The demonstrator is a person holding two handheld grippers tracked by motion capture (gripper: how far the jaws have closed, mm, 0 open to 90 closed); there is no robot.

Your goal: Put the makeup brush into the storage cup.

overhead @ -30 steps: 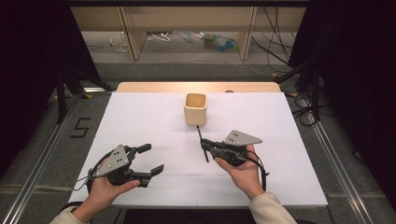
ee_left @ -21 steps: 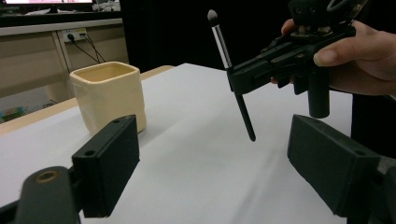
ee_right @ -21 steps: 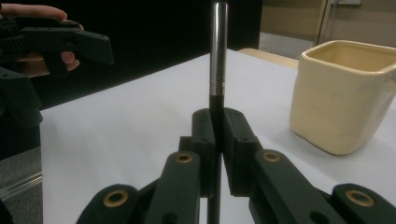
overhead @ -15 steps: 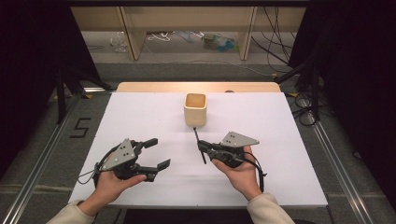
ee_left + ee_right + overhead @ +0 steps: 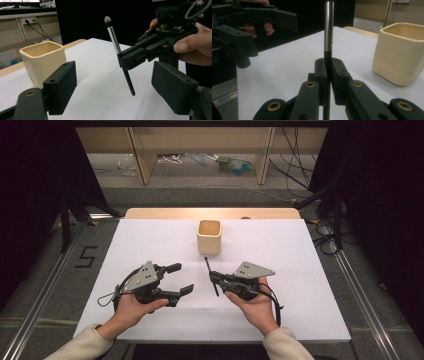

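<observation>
The right gripper (image 5: 212, 276) clamped a black makeup brush (image 5: 210, 276), held above the white table (image 5: 310, 285) at six o'clock from the cream cup (image 5: 209, 236); the left gripper (image 5: 180, 279), at nine o'clock from the brush, stood spread, its jaws lately narrowing around nothing

This looks like a lab set up for recording. A worktop (image 5: 300, 270) with a plain white cover sits mid-frame, boxed in by black curtains (image 5: 380, 195) at the left and right edges. Metal rails (image 5: 360, 295) run along the floor on both sides, with a taped "5" (image 5: 86, 257) at the left. Loose cables (image 5: 300, 175) trail across the floor at the top, beneath wooden benches (image 5: 200, 140).
</observation>
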